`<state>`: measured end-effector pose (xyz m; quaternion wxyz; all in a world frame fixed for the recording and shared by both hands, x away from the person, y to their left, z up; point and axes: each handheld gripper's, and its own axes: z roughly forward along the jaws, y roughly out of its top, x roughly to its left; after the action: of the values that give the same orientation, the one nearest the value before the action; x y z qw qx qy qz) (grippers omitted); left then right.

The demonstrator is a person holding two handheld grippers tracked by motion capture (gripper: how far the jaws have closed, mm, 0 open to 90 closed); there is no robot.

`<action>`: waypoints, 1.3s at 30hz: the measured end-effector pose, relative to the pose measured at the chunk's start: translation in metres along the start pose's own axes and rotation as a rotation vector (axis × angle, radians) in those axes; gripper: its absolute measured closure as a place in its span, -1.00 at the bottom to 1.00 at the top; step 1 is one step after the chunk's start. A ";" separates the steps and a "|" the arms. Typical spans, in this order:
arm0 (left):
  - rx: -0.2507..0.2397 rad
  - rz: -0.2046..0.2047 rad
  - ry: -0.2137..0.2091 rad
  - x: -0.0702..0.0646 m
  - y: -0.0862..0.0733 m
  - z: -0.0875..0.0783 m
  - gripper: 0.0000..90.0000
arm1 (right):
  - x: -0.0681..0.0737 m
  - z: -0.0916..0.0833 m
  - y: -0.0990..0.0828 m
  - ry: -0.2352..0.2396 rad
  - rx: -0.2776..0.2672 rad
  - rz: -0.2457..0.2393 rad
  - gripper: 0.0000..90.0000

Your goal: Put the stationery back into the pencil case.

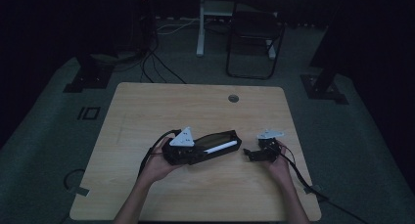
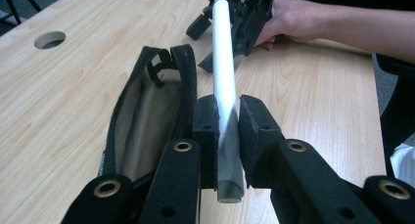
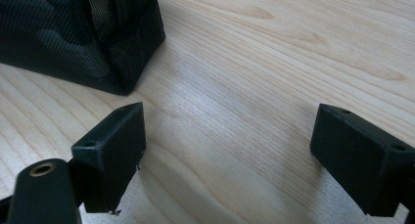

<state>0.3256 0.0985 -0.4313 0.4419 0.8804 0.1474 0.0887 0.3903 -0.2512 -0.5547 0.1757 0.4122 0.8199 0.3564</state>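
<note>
A white pen-like stick (image 2: 223, 77) is clamped between the pads of my left gripper (image 2: 226, 119), which is shut on it. The stick (image 1: 220, 146) points right, along the near side of an open black pencil case (image 1: 218, 137) lying mid-table. In the left gripper view the case (image 2: 147, 116) lies open just left of the stick, its pale lining showing. My right gripper (image 1: 250, 154) rests on the table right of the case, jaws wide apart. In the right gripper view its jaws (image 3: 227, 160) stand open over bare wood, with the case's end (image 3: 83, 38) at upper left.
The wooden table (image 1: 195, 194) has a round cable hole (image 1: 233, 98) near its far edge. Cables trail from both grippers off the near side. A chair (image 1: 254, 38) and stand legs are on the floor beyond the table.
</note>
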 end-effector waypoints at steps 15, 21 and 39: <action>-0.010 0.009 0.011 0.006 0.008 -0.004 0.75 | 0.000 0.000 0.000 0.000 0.000 0.000 -0.71; -0.006 0.012 0.014 0.008 0.010 -0.004 0.75 | 0.000 0.000 0.000 0.000 0.000 0.000 -0.71; -0.010 0.000 0.017 0.016 0.010 -0.006 0.75 | 0.000 0.000 0.000 0.000 0.000 0.000 -0.71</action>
<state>0.3409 0.1034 -0.4193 0.4449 0.8775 0.1509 0.0966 0.3903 -0.2512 -0.5547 0.1757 0.4124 0.8198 0.3565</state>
